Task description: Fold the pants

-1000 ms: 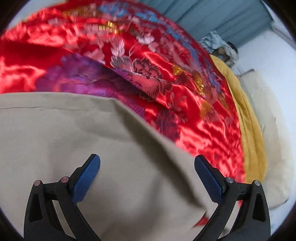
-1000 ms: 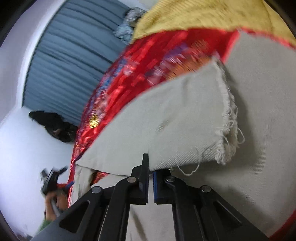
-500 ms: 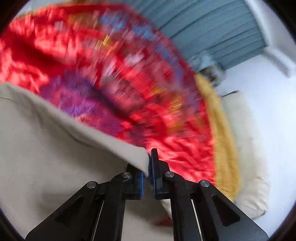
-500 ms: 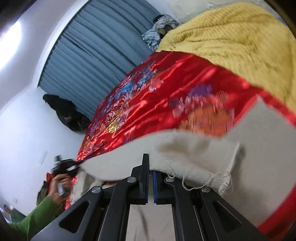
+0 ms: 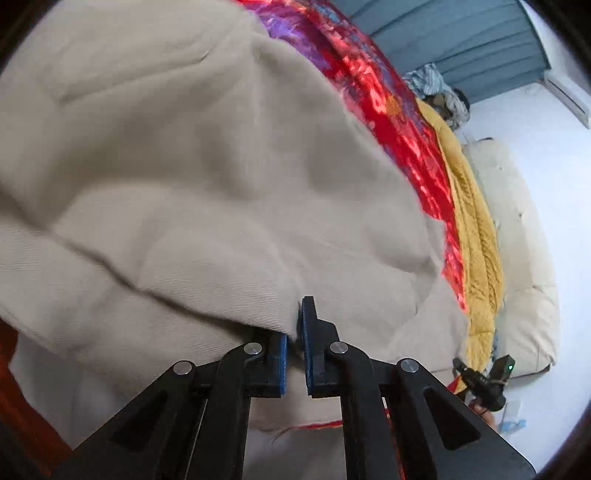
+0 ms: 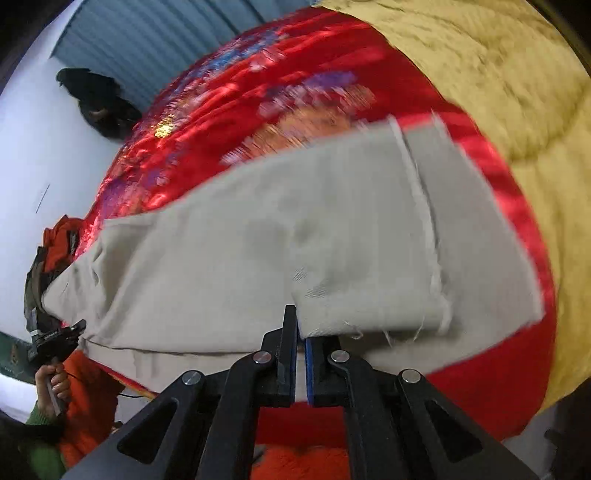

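Observation:
Beige pants (image 5: 207,177) lie on a red embroidered bedspread (image 5: 373,92). My left gripper (image 5: 293,354) is shut on a raised fold of the pants at their near edge, and the cloth bulges up in front of it. In the right wrist view the pants (image 6: 295,236) stretch from the left to a frayed hem (image 6: 432,280) on the right. My right gripper (image 6: 301,354) is shut on the pants' edge just left of that hem. The other gripper (image 6: 55,339) shows at the far left, held by a hand.
A yellow blanket (image 5: 476,229) and a cream mattress (image 5: 524,258) lie beyond the red bedspread (image 6: 280,92). The yellow blanket (image 6: 491,74) fills the right wrist view's upper right. Blue curtains (image 5: 454,33) hang at the back. Orange cloth (image 6: 92,398) lies at lower left.
My left gripper went from open over the pants to shut on a fold of them, then lifted it. My right gripper stayed shut on the hem end and carried it across the bedspread.

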{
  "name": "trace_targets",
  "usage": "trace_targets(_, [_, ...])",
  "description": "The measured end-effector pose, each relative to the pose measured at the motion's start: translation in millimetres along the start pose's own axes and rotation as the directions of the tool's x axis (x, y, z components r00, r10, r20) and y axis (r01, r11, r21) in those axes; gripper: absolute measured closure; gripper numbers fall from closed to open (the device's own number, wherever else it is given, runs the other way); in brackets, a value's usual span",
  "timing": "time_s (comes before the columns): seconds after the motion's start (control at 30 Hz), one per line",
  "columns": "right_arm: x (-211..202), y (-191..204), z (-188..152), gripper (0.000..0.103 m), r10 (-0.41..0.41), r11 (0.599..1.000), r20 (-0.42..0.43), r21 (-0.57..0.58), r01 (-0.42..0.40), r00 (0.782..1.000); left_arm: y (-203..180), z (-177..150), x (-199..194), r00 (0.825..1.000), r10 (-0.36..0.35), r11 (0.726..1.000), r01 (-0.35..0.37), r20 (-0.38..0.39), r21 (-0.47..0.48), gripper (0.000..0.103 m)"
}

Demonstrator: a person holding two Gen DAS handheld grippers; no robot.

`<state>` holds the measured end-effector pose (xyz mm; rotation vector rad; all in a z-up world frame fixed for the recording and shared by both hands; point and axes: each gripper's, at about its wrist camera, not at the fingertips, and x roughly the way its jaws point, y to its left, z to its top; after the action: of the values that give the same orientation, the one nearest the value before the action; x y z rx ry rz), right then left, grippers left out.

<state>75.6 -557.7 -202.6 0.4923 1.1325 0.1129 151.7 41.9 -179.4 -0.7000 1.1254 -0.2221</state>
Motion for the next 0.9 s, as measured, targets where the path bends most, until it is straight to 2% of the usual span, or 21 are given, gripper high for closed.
trace_targets(0.03, [-2, -1, 0, 0.098, 0.008, 1.0, 0.014, 0.01, -0.008, 1.0, -5, 1, -4, 1.0, 0.001, 1.0, -0.001, 0.013, 0.026, 0.097])
trace_targets(0.1, [-8, -2, 1, 0.087, 0.019, 1.0, 0.051, 0.019, -0.02, 0.999, -13, 3, -11, 0.999, -0.003, 0.998, 0.001, 0.033, 0.061, 0.097])
trace_targets(0.17, [-13, -9, -1, 0.059, 0.039, 0.997, 0.085, 0.061, -0.045, 0.996, -14, 3, -10, 0.999, -0.003, 0.997, 0.0, 0.038, 0.072, 0.097])
trace_targets(0.2, [-18, -15, -1, 0.057, 0.062, 0.992, 0.119, 0.098, -0.074, 0.991, -14, 3, -9, 0.999, -0.005, 0.997, 0.002, 0.039, 0.073, 0.098])
trace_targets(0.3, [-17, -35, 6, 0.063, 0.093, 0.963, 0.176, 0.233, -0.133, 0.98, -14, 1, -8, 0.999, -0.013, 0.997, 0.01, 0.049, 0.075, 0.098])
trace_targets(0.33, [-15, -44, 8, 0.087, 0.08, 0.952, 0.178, 0.277, -0.128, 0.981, -17, 0, -9, 0.998, -0.014, 0.997, 0.01, 0.055, 0.08, 0.098])
trace_targets(0.37, [-12, -49, 13, 0.1, 0.053, 0.946, 0.165, 0.309, -0.102, 0.985, -20, 1, -10, 0.998, -0.014, 0.996, 0.009, 0.06, 0.089, 0.098])
trace_targets(0.47, [-26, -30, 22, 0.1, -0.009, 0.976, 0.173, 0.215, -0.029, 0.985, -36, -5, -23, 0.996, -0.04, 0.991, 0.029, 0.078, 0.132, 0.099])
trace_targets(0.53, [-56, -12, 24, 0.1, -0.028, 0.993, 0.235, 0.121, -0.001, 0.972, -48, -15, -36, 0.995, -0.057, 0.981, 0.042, 0.076, 0.187, 0.099])
trace_targets(0.6, [-70, -13, 23, 0.1, -0.08, 0.993, 0.245, 0.099, 0.057, 0.966, -54, -26, -30, 0.999, -0.021, 0.975, 0.011, 0.045, 0.224, 0.099])
trace_targets(0.67, [-62, -28, 19, 0.1, -0.16, 0.983, 0.189, 0.124, 0.138, 0.969, -48, -37, -10, 0.999, 0.034, 0.971, -0.029, -0.015, 0.239, 0.099])
trace_targets(0.73, [-40, -48, 15, 0.1, -0.174, 0.972, 0.11, 0.178, 0.153, 0.979, -39, -38, 3, 0.998, 0.044, 0.979, -0.033, -0.051, 0.201, 0.099])
trace_targets(0.8, [-28, -46, 16, 0.1, -0.211, 0.969, 0.101, 0.155, 0.194, 0.972, -39, -37, 5, 0.998, 0.041, 0.979, -0.029, -0.055, 0.204, 0.099])
trace_targets(0.9, [-21, -45, 16, 0.1, -0.256, 0.963, 0.117, 0.119, 0.243, 0.96, -42, -41, 8, 0.996, 0.074, 0.968, -0.058, -0.056, 0.242, 0.099])
